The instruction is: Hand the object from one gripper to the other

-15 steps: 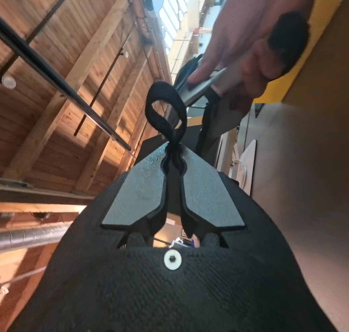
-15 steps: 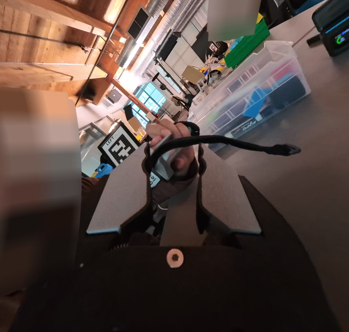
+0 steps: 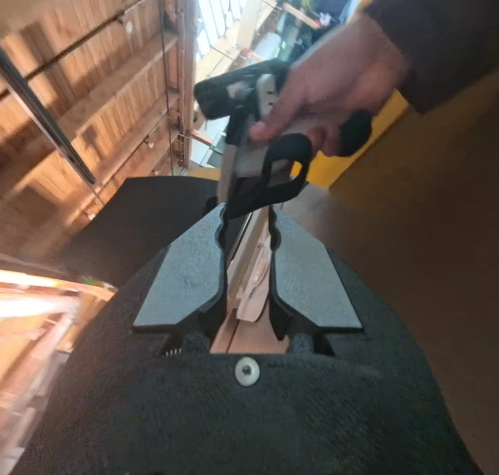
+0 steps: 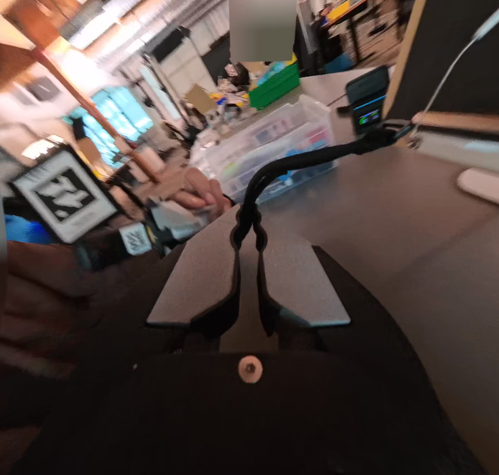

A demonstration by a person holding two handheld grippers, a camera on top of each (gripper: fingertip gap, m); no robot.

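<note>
Now right claw (image 4: 248, 220) pinches thin black bendy cable (image 4: 291, 162) tight, plug end sticking out over grey table (image 4: 378, 219). Left claw (image 3: 247, 216) wide apart, cable loop just past tips. Handover looks nearly done; left only needs to back off.

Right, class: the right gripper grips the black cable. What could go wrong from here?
The right gripper pinches the cable only at its fingertips; it may slip. The cable's loop lies at the open left gripper's tip and could snag. The free plug end hangs near a small screen device.
</note>
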